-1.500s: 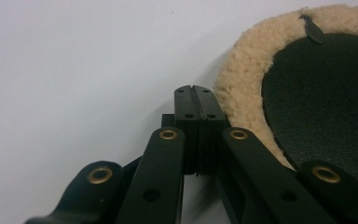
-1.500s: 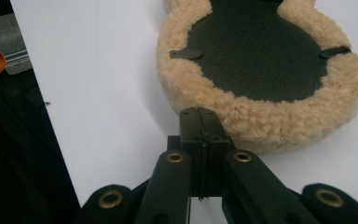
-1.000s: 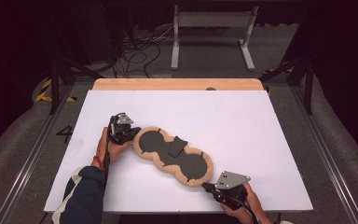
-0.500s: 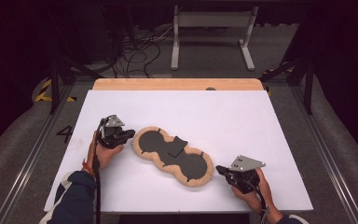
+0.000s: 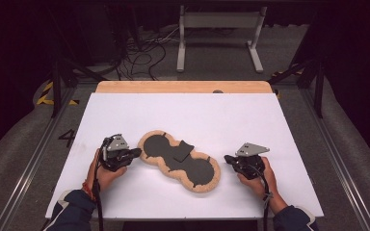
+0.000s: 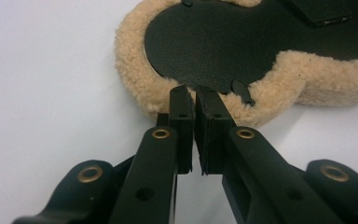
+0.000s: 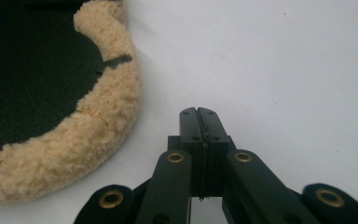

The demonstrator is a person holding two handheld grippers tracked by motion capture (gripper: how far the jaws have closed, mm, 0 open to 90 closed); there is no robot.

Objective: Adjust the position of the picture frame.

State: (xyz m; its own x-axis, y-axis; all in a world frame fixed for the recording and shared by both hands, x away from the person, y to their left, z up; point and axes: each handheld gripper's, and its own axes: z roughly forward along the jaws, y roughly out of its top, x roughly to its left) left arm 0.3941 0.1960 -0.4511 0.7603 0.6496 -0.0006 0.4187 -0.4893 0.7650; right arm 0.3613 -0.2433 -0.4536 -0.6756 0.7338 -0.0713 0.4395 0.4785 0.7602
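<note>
A peanut-shaped black pad (image 5: 166, 144) with a tan fleece rim lies flat on the white table (image 5: 183, 110); a small black flap (image 5: 183, 150) rests on its middle. My left gripper (image 5: 136, 152) sits just left of the pad's left lobe, tips pointing at the fleece (image 6: 135, 70). Its jaws have just been opening and stand a narrow slit apart (image 6: 195, 91), with nothing between them. My right gripper (image 5: 227, 158) is just right of the pad's right lobe. It is shut and empty (image 7: 198, 111), resting apart from the fleece edge (image 7: 116, 107).
A wooden strip (image 5: 183, 86) borders the table's far edge. Beyond it are a dark floor with cables (image 5: 139, 53) and a grey metal stand (image 5: 219, 29). Bare white surface lies around the pad on all sides.
Both hands have drawn back from the pad's ends: the left gripper towards the near left, the right gripper to the right and farther from me. The pad has stayed in place.
</note>
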